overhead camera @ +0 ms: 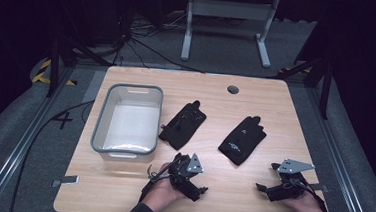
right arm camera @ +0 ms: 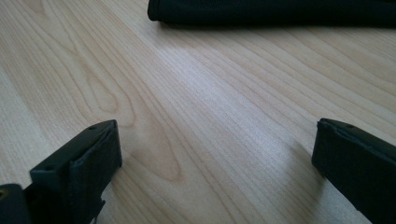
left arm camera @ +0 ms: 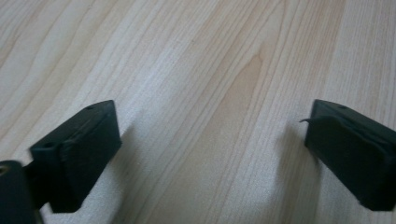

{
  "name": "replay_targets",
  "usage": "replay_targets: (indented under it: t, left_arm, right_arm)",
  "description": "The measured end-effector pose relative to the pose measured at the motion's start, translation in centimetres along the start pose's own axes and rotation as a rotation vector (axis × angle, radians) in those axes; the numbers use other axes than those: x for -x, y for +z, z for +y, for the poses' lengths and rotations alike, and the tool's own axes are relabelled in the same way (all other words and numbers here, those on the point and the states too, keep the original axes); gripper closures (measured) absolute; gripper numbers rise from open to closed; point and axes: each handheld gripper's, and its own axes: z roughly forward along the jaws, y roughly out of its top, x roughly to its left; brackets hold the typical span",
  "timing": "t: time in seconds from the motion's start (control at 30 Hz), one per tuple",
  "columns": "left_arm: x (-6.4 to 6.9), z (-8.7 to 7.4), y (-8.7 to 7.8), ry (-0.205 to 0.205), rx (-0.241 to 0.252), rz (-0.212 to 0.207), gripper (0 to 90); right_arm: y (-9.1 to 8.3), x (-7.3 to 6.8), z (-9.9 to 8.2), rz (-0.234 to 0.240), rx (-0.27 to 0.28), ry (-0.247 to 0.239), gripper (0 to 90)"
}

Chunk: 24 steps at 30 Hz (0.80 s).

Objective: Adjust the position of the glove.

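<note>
My left gripper [left arm camera: 210, 154] has its jaws spread wide over bare table [left arm camera: 196, 70]. My right gripper [right arm camera: 215, 163] is likewise wide, holding nothing, with a black glove [right arm camera: 280, 11] at its 12 o'clock. In the high view, that glove [overhead camera: 242, 139] lies mid-table; a second glove [overhead camera: 183, 124] sits at its 9 o'clock, beside the grey bin [overhead camera: 127, 122].

Gloves lying on the table: two, left glove [overhead camera: 183, 124] and right glove [overhead camera: 242, 140]
Bins sitting there: one grey bin [overhead camera: 102, 125]
Grippers resting: two
</note>
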Motion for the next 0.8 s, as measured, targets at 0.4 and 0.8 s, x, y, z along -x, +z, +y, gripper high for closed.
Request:
replay_targets:
  t: [0.4,0.8]
  left_arm:
    - [-1.0,0.9,-1.3,-0.059,0.011,0.069,48.6]
    - [-3.8,4.1,-1.7,-0.197,-0.002,0.185,89.6]
  right_arm:
    - [0.0,0.0,0.0,0.002,0.000,-0.002,1.8]
    - [0.0,0.0,0.0,0.005,0.002,-0.006,1.9]
